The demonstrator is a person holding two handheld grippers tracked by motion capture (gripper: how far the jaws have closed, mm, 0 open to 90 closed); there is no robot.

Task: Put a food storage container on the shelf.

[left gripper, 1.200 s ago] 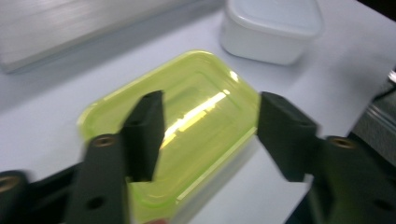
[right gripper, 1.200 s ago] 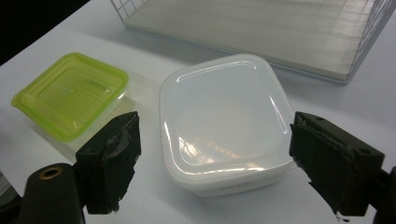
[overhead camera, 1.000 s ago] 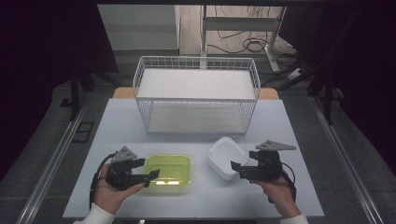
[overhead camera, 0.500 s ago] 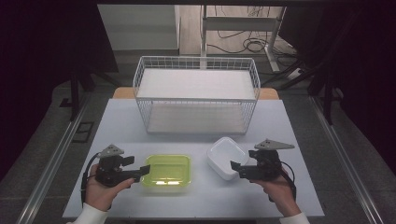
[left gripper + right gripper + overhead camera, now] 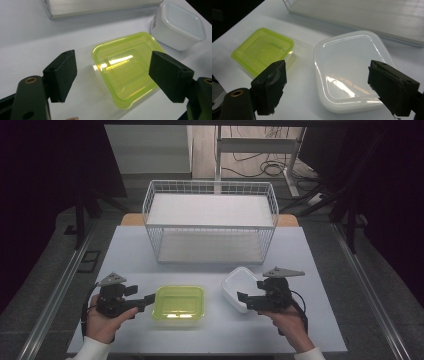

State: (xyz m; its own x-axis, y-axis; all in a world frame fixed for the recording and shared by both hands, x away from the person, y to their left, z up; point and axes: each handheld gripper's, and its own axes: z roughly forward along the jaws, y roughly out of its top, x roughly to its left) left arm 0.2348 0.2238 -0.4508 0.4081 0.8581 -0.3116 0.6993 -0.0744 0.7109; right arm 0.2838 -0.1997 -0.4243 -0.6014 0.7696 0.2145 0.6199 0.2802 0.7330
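Sitting on the pale table [image 5: 125, 245], near its front edge, are two lidded boxes: a yellow-green container [image 5: 179, 302] to the left and a white container [image 5: 239, 287] to the right, a bare strip of table lying between them. Both are wearing their lids. Through the clear green plastic nothing is showing inside; the white one is too milky to tell what it is holding. Behind them a white wire basket [image 5: 210, 222] is standing with two flat white boards in it, one as a floor and one higher up.

The left gripper [image 5: 145, 300] is pointing at the green container's left side, its jaws having just been opening and now standing wide, with no pad pressing on the box. The right gripper [image 5: 243, 299] is hovering at the white container's near right corner, jaws spread wide and gripping nothing.

The left gripper view is giving what the high view is not: a bright glare strip on the green lid [image 5: 125, 72], a raised panel in it, and the white container's [image 5: 178, 25] side wall with a small label at one corner. The right gripper view is bringing out the white lid's [image 5: 352, 67] moulded rim line.
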